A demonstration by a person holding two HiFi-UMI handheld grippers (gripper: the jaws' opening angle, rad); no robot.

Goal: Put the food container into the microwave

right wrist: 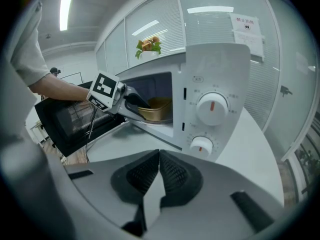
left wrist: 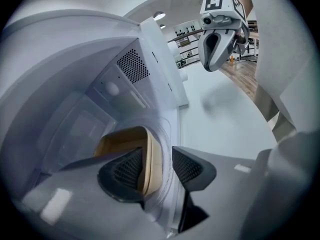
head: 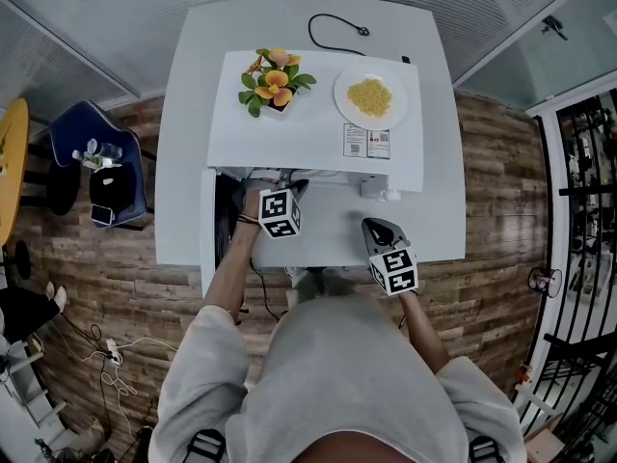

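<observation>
The food container (left wrist: 125,144), a tan tub with a clear rim, sits inside the cavity of the white microwave (right wrist: 215,74). My left gripper (left wrist: 156,159) is shut on the container's wall, one pad inside and one outside. In the right gripper view the container (right wrist: 156,109) shows golden in the opening, with the left gripper (right wrist: 131,103) reaching in to it. The microwave door (right wrist: 70,119) hangs open to the left. My right gripper (right wrist: 159,156) is shut and empty, held back over the table in front of the control panel. From the head view the left gripper (head: 285,189) is at the opening and the right gripper (head: 379,230) is nearer me.
On the microwave top (head: 318,133) stand a flower pot (head: 275,80) and a plate of yellow food (head: 370,96). Two knobs (right wrist: 212,106) are on the panel. A black cable (head: 333,32) lies on the white table (head: 183,162). A blue chair (head: 101,162) stands to the left.
</observation>
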